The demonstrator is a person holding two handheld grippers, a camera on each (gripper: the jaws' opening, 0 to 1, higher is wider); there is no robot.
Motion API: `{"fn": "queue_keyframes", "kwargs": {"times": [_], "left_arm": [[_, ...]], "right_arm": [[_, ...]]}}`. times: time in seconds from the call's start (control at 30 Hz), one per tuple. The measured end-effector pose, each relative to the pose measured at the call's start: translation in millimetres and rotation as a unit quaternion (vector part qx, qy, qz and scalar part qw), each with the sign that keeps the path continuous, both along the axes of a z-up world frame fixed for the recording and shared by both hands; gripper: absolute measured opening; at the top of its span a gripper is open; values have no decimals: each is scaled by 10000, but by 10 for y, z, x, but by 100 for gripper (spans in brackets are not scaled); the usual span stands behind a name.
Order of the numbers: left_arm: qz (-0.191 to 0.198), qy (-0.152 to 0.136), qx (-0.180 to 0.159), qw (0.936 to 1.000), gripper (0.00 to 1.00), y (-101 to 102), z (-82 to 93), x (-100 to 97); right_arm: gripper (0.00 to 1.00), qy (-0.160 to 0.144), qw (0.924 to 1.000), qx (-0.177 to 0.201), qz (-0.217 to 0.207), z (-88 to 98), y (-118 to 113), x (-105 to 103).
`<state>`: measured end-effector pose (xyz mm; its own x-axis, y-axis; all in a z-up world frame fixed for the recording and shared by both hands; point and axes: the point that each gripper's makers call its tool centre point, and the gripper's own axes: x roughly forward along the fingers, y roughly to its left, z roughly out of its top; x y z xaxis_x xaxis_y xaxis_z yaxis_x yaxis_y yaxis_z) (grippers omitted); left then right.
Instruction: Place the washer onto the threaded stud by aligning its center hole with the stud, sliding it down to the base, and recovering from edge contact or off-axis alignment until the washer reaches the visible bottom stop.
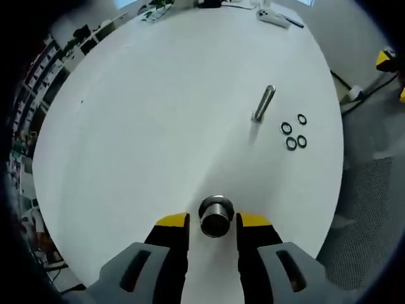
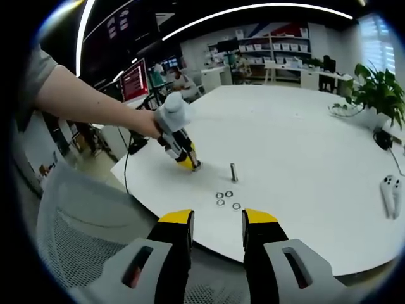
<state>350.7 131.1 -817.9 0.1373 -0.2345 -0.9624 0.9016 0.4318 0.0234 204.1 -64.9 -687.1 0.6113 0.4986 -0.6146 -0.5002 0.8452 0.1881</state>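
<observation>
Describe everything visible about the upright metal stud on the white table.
The slim silver metal threaded stud stands upright and alone on the round white table, shiny and bare, with no washer on it. Four small dark ring washers lie flat on the table beside it, apart from it. In the right gripper view the stud stands just behind those washers. Nothing touches it but the table.

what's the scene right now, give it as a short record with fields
surface: white round table
stud: threaded stud standing on the table, nothing on it
washers: four dark washers lying loose on the table beside the stud
left gripper: left gripper low over the table, a metal cylinder between its jaws; contact unclear
right gripper: right gripper open, empty, back from the table edge
other: white controller near the table's edge
</observation>
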Motion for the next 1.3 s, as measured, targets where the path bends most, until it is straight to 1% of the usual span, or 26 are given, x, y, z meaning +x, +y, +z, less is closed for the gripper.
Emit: {"fn": "queue_keyframes", "kwargs": {"times": [0.1, 0.23, 0.3, 0.37, 0.6, 0.77, 0.87, 0.97, 1.03, 1.23, 1.3], "left_arm": [[73, -70, -31, 9999, 27, 118, 6, 33], [424, -23, 7, 9991, 27, 321, -22, 79], [581, -68, 7, 9983, 27, 416, -33, 138], [789, -70, -26, 9969, 27, 486, -34, 167], [1059, -175, 96, 9942, 28, 677, -63, 260], [1119, -153, 98, 9936, 28, 721, -100, 289], [1102, -54, 160, 9938, 28, 787, -144, 302], [1143, 9, 100, 9934, 27, 777, -148, 299], [1100, 1, 81, 9939, 27, 761, -153, 292], [1085, 135, 68, 9940, 25, 756, -208, 265], [1041, 124, 63, 9945, 24, 744, -212, 268]], "right_arm": [[33, -3, 10000, -3, -2, -1, -2, 1], [33, -6, 10000, -1, 2, 0, 0, 2], [33, 1, 10000, 1, -3, -1, 0, 1], [33, -2, 10000, 5, -12, 0, -2, 4], [33, 15, 10000, -16, -9, -10, -4, 3], [33, 25, 10000, -31, -19, -17, -14, 5], [33, 33, 10000, -42, -12, -20, -15, 3], [33, 35, 10000, -46, -13, -21, -15, 2], [32, 41, 10000, -41, -24, -22, -18, 2], [32, 51, 10000, -66, -18, -27, -19, -3], [32, 46, 10000, -60, -23, -26, -20, -1]]}}
